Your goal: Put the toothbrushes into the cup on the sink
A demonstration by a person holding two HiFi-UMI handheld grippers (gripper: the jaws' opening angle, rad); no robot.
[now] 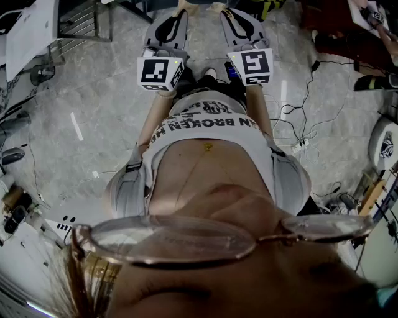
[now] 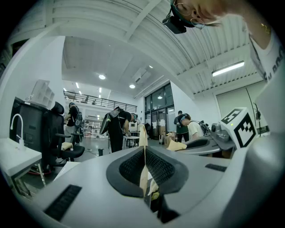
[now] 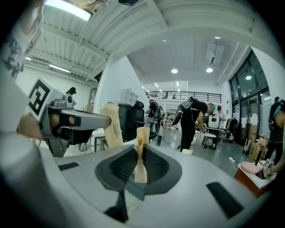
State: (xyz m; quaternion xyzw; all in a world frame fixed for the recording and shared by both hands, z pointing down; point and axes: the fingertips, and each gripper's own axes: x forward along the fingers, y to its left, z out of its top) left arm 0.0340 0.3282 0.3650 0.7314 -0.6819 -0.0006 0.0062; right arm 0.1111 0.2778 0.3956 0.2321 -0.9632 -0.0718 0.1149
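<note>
My left gripper [image 2: 144,150] is shut on a thin tan paper toothbrush packet [image 2: 143,138], seen edge-on and standing up from between the jaws. The right gripper [image 3: 139,149] is shut on a second tan packet [image 3: 140,156], also upright. In the head view both grippers, left [image 1: 176,18] and right [image 1: 231,18], are held side by side in front of the person's waist and point away over the floor. Each gripper view shows the other gripper beside it with its packet [image 3: 112,125]. A white sink [image 2: 13,156] with a curved tap [image 2: 18,122] stands at the far left. No cup is in view.
Grey stone floor [image 1: 93,105] lies below, with cables and a power strip [image 1: 300,146] at the right. A black office chair [image 2: 60,133] stands near the sink. Several people work at tables [image 3: 209,133] farther back in the hall.
</note>
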